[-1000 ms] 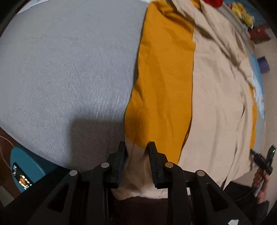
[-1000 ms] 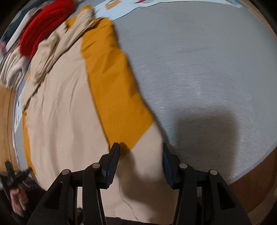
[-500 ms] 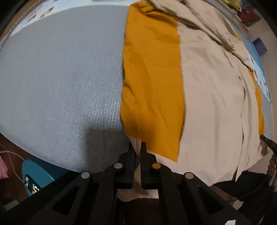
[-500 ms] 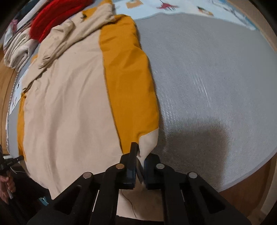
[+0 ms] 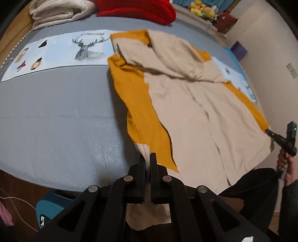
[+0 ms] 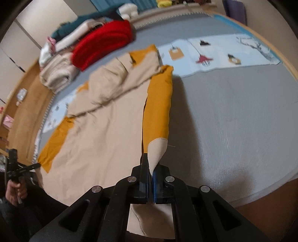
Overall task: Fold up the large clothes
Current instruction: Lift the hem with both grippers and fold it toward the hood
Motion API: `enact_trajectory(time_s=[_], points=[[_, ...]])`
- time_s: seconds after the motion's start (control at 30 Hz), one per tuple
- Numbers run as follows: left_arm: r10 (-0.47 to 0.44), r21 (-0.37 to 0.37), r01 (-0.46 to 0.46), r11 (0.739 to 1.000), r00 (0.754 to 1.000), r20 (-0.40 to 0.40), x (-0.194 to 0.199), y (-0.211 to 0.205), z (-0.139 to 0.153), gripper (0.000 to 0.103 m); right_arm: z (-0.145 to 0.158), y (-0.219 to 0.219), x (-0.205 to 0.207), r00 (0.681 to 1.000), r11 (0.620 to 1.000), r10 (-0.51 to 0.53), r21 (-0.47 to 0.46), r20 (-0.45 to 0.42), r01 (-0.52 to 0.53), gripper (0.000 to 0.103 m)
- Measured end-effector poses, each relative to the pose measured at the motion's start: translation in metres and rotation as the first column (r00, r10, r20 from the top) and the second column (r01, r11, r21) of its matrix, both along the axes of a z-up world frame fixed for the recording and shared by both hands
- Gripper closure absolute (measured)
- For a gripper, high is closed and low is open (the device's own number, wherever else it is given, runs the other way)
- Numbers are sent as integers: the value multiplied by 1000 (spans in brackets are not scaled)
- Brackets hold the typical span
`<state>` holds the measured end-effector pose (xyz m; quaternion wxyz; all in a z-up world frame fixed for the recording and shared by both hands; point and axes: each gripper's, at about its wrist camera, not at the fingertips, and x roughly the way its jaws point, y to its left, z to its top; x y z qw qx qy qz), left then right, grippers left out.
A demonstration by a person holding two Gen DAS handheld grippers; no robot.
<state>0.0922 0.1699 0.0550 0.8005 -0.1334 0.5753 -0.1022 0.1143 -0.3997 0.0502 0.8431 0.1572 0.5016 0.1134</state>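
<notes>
Beige-and-mustard fabric of the large garment (image 5: 195, 111) lies spread on the grey bed (image 5: 55, 115), its near corners lifted. The left gripper (image 5: 147, 163) and right gripper (image 6: 150, 169) each pinch a beige hem corner between closed pads. Thin holds could slip, or uneven lifting could skew the fold. Folded blankets, red (image 6: 102, 44) and cream (image 5: 59, 11), crowd the far edge, limiting room.

Garment (image 5: 195, 115) hem hidden behind claw (image 5: 147, 158); far piles blurred.
</notes>
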Motion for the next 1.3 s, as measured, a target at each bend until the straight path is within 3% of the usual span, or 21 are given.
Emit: enact_trajectory(time_s=[0.2,0.4,0.53,0.67,0.77,0.9,1.07,1.2,1.3], points=[[-30,-64,33,997,998,50,-21,15,40,102,45,1,-29,997,999,34,37,72,-37,101],[-73,-124,81,989,995,69,-76,31,76,102,84,-11,-98,991,994,29,101,131,-43,101],[-59,-178,69,982,996,65,-100,43,85,102,103,-22,-145,987,992,-1,126,163,-20,101],[-37,-218,47,975,998,49,-96,47,78,102,107,-25,-151,984,992,-34,130,176,11,101],[-19,-236,30,971,999,48,-73,48,71,102,103,-26,-128,984,993,-42,115,176,22,101],[28,-283,-18,959,999,31,-15,58,47,102,84,-26,-65,987,994,-59,95,150,45,101],[119,-341,-123,932,992,-32,76,77,-4,102,35,-23,51,995,997,-76,29,64,75,101],[141,-295,-173,940,982,-127,140,79,-54,102,-15,-17,139,995,996,-89,-13,-40,89,101],[119,-227,-151,962,982,-147,165,74,-70,102,-47,-14,176,986,992,-127,-24,-110,126,101]])
